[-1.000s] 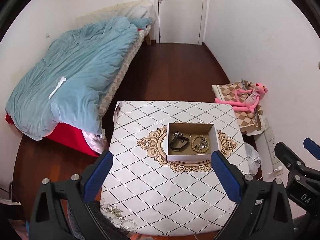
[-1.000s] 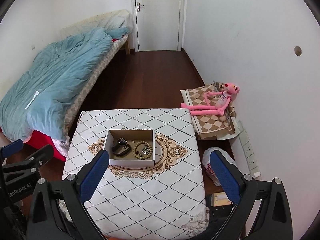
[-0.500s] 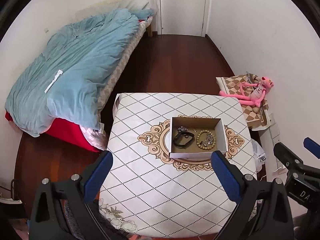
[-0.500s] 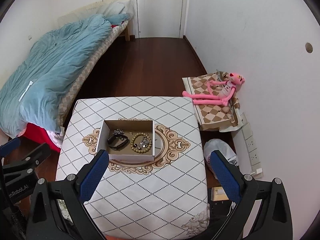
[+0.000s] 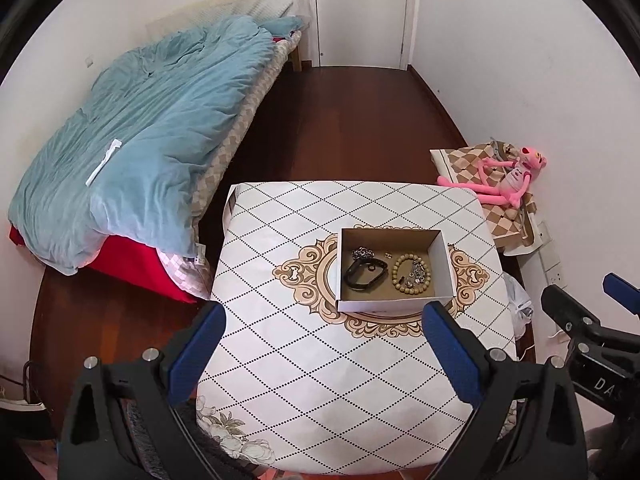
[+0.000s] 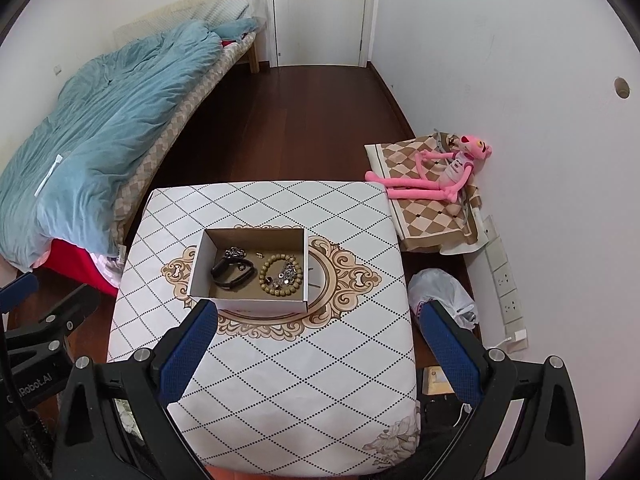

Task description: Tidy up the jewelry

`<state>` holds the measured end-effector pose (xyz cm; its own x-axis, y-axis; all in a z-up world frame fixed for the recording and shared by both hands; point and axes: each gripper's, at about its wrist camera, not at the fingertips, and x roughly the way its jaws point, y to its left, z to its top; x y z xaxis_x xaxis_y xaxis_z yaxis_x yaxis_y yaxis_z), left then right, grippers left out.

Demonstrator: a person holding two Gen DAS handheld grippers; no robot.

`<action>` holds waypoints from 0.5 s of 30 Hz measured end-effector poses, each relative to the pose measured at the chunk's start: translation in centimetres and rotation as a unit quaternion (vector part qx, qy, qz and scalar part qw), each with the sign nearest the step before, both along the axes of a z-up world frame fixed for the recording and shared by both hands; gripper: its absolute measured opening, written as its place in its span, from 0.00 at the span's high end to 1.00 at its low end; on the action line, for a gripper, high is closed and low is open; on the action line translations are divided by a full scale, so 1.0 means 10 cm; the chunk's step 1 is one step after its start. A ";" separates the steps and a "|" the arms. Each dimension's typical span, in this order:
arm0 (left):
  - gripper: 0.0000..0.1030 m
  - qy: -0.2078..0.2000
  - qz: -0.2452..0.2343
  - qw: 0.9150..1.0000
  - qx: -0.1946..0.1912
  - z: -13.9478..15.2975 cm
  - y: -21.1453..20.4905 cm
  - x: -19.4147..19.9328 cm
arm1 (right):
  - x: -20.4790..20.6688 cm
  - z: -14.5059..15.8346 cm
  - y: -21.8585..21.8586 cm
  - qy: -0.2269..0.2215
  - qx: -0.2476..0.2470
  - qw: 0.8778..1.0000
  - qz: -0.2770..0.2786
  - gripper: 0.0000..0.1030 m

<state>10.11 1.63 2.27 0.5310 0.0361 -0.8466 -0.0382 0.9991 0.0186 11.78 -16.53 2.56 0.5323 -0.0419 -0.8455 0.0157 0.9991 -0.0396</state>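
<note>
An open cardboard box sits on the patterned table. Inside lie a black band, a bead bracelet with small silver pieces in its ring, a silver chain and a small earring. My left gripper is open and empty, above the table's near side. My right gripper is open and empty too, near the front right of the box.
A bed with a blue duvet stands to the left. A pink plush toy lies on a checked cloth by the right wall. A white plastic bag sits on the floor right of the table. A door is at the far end.
Both grippers have tilted down and moved closer over the table, so the box sits lower and larger in both views. Both stay open. The jewelry has not moved.
</note>
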 end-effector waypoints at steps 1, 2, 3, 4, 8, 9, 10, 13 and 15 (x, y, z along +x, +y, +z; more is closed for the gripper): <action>0.03 0.000 -0.001 1.000 0.000 0.00 -0.01 0.00 | 0.00 0.00 -0.01 0.001 0.001 1.000 0.000 0.01; 0.03 0.001 -0.001 1.000 0.000 -0.01 -0.01 0.00 | 0.00 0.00 -0.01 0.002 0.002 1.000 0.001 0.01; 0.03 0.002 -0.003 1.000 0.000 -0.01 -0.02 -0.01 | -0.01 -0.01 -0.01 0.002 0.001 1.000 0.001 0.01; 0.03 0.003 -0.004 1.000 0.000 -0.02 -0.02 -0.01 | -0.01 -0.01 -0.01 0.003 0.000 1.000 0.001 0.01; 0.03 0.005 -0.007 1.000 0.002 -0.05 -0.03 -0.01 | -0.01 -0.02 -0.01 0.005 0.000 1.000 0.001 0.01; 0.03 0.006 -0.008 1.000 0.001 -0.05 -0.04 -0.01 | -0.01 -0.02 -0.02 0.005 0.001 1.000 0.001 0.01; 0.03 0.006 -0.009 1.000 0.001 -0.06 -0.04 -0.01 | -0.01 -0.02 -0.02 0.005 0.000 1.000 0.001 0.01; 0.03 0.007 -0.009 1.000 0.001 -0.06 -0.04 -0.01 | -0.01 -0.02 -0.01 0.006 -0.002 1.000 0.002 0.01; 0.03 0.007 -0.008 1.000 0.001 -0.07 -0.05 -0.01 | -0.01 -0.03 -0.01 0.007 -0.004 1.000 0.002 0.01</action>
<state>9.98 1.15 1.59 0.5201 0.0290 -0.8536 -0.0217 0.9995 0.0208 11.69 -16.66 2.26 0.5212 -0.0463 -0.8522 0.0115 0.9988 -0.0473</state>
